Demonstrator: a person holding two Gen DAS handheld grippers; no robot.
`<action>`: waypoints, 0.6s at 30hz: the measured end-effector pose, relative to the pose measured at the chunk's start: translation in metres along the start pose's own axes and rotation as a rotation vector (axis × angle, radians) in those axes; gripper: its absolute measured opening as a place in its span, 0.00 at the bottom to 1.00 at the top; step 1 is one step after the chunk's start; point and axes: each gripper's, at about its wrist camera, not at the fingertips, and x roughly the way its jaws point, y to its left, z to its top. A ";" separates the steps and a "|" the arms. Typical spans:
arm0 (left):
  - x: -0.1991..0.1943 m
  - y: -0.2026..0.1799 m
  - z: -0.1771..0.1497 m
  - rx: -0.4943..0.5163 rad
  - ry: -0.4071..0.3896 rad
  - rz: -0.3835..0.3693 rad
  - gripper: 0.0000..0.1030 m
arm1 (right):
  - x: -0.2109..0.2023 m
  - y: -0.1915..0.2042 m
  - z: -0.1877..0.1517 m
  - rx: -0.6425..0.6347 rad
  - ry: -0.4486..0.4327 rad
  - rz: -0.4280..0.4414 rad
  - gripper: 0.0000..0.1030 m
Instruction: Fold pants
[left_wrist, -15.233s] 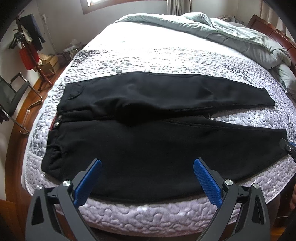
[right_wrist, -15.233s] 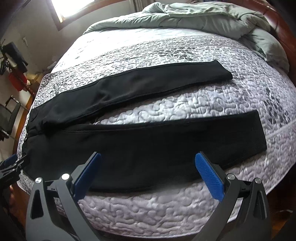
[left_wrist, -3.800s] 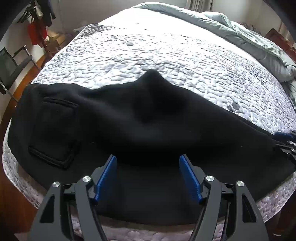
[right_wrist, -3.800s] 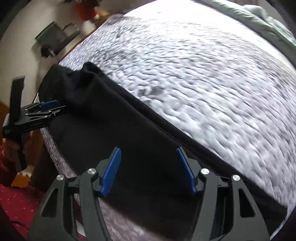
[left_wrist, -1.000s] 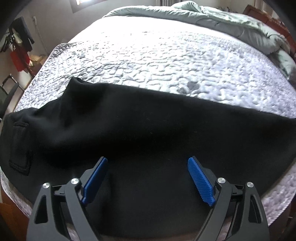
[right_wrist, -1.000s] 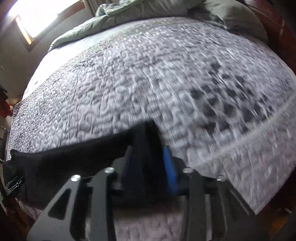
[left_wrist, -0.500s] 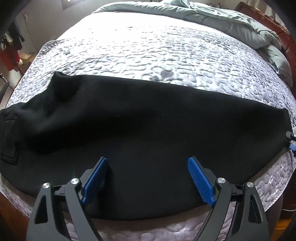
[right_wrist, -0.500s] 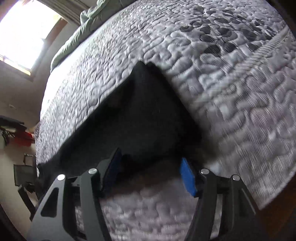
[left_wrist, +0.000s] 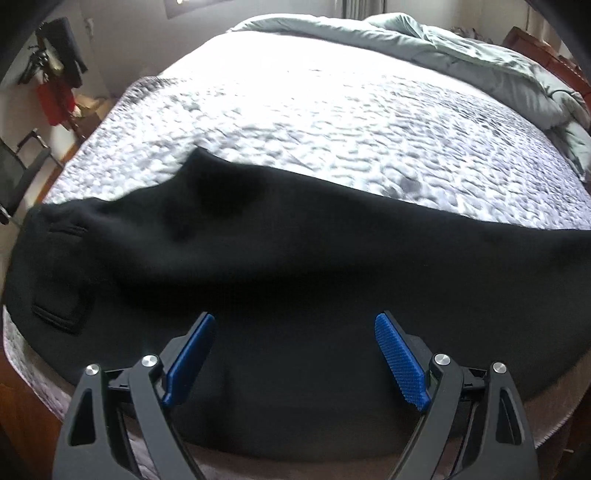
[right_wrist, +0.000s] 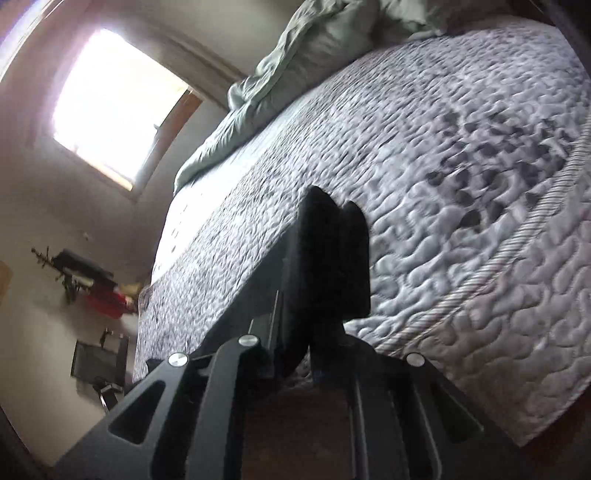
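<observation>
Left wrist view: one pair black pants (left_wrist: 295, 266), soft matte knit, folded lengthwise into long band along near edge of quilted grey pebble-pattern bedspread (left_wrist: 332, 122). Patch pocket far left. Left gripper (left_wrist: 295, 354) hovers above band, two blue ribbed pads wide apart, nothing between. Rumpled grey-green duvet (left_wrist: 461, 59) beyond, right.

Right wrist view: right gripper (right_wrist: 317, 354) jaws just closed, clamped on pants cuff end (right_wrist: 332, 258), two layers standing up ahead.
</observation>
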 end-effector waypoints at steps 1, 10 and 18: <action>0.004 0.002 0.001 -0.003 0.002 0.006 0.86 | 0.002 -0.003 0.001 -0.001 0.004 -0.033 0.09; 0.026 0.011 0.003 -0.017 0.046 -0.017 0.92 | 0.053 -0.029 -0.018 0.057 0.138 -0.274 0.10; 0.001 0.031 -0.005 -0.034 0.053 -0.009 0.92 | 0.030 0.093 -0.018 -0.208 0.077 -0.280 0.10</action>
